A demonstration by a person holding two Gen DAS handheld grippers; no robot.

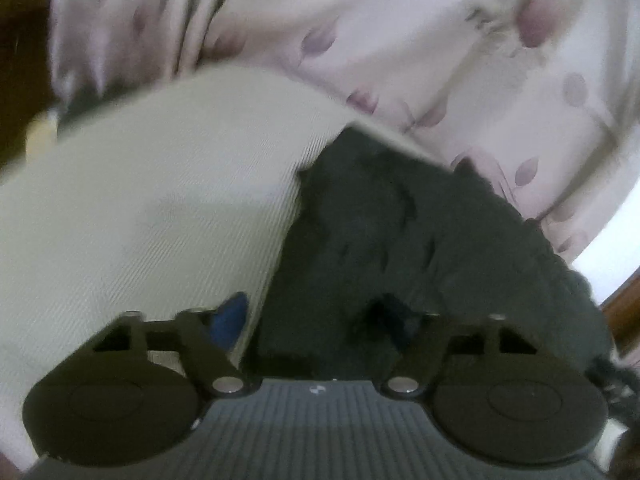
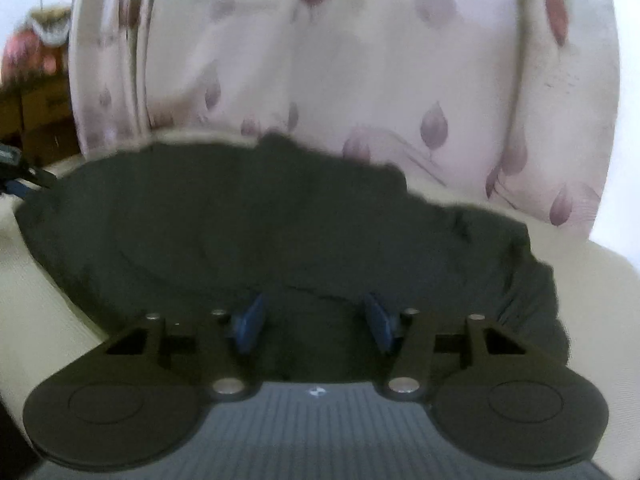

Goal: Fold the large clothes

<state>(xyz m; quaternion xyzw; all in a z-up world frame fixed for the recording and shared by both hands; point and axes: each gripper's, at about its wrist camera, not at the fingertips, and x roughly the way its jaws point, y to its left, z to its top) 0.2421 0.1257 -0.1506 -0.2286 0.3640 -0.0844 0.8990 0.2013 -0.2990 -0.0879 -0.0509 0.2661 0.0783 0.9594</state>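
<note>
The dark garment [image 2: 280, 232] lies bunched on a cream ribbed surface [image 1: 132, 216], which could be a sofa seat or a bed, directly ahead of both tools, with a floral curtain [image 2: 360, 80] hanging beyond it. The right tool [image 2: 316, 322] has its two blue pads [image 2: 250, 326] spread apart with dark cloth lying between and under them, nothing pinched as far as I can judge. The left tool [image 1: 312, 320] sits at the garment's left edge, one blue pad showing over the cream surface and the other lost against the black cloth, so it looks spread, though whether it has any fabric is unclear in the blur. To do this step well, I would judge that each tool should find a true edge or corner rather than a mid-cloth fold, bite a single layer deep enough not to slip, and lift both sides level so the cloth hangs flat before it is laid over. By count: one dark garment, two tools, one curtain, one cream surface; a blurred wooden piece shows far to the right tool's left.
</note>
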